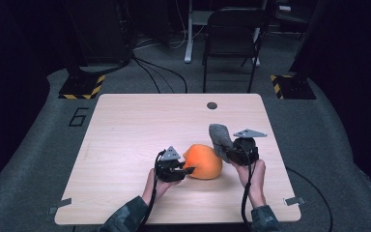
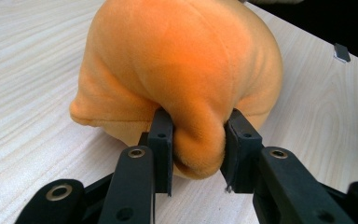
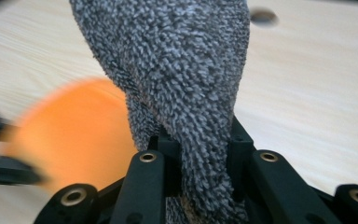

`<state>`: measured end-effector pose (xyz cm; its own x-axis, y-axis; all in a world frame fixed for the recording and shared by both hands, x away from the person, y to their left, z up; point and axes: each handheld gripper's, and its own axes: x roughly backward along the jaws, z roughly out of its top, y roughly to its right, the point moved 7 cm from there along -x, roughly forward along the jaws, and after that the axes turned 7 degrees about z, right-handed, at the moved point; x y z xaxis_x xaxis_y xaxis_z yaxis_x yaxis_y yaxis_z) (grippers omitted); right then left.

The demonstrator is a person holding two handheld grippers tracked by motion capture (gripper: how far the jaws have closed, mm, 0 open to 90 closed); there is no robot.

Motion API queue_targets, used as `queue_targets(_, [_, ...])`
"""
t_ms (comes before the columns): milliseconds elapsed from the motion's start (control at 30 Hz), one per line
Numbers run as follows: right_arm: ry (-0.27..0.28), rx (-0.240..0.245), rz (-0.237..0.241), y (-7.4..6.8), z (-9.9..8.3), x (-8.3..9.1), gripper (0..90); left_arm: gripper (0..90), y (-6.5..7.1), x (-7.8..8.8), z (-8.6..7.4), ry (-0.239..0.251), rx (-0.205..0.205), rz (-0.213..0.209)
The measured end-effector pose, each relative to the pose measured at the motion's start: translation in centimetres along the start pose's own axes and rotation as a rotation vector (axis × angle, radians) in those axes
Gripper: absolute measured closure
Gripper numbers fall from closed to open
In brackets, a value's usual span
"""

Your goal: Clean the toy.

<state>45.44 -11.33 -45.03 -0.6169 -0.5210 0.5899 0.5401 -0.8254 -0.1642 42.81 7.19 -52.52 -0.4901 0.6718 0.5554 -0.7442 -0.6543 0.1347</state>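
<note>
An orange plush cushion (image 1: 204, 161) lies on the wooden table (image 1: 140, 121) near its front middle. My left gripper (image 1: 186, 171) is shut on a fold of the orange plush (image 2: 200, 140) at its near end, its pads (image 2: 163, 140) pinching the fabric. To the right, my right gripper (image 1: 229, 153) is shut on a grey terry cloth (image 1: 220, 137), lifted off the table and standing up above the jaws. In the right gripper view the grey cloth (image 3: 186, 93) rises between the jaws, with the orange plush (image 3: 74, 130) blurred at the left behind it.
A dark round hole (image 1: 212, 105) sits in the table's far middle. Small metal clips (image 1: 294, 200) mark the front corners. Beyond the table stand a black chair (image 1: 232, 38) and floor cables. The table's left and far parts are bare wood.
</note>
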Motion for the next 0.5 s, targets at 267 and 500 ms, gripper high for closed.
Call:
queue_targets(267, [0.028, 0.036, 0.147, -5.3, 1.1, -0.7, 73.9, 68.3, 0.3, 0.1, 0.1, 0.003, -0.011, 0.000])
queue_targets(500, [-0.057, 0.101, 0.068, -4.8, -0.7, -3.1, 73.7, 68.3, 0.4, -0.1, 0.0, 0.004, -0.002, -0.002])
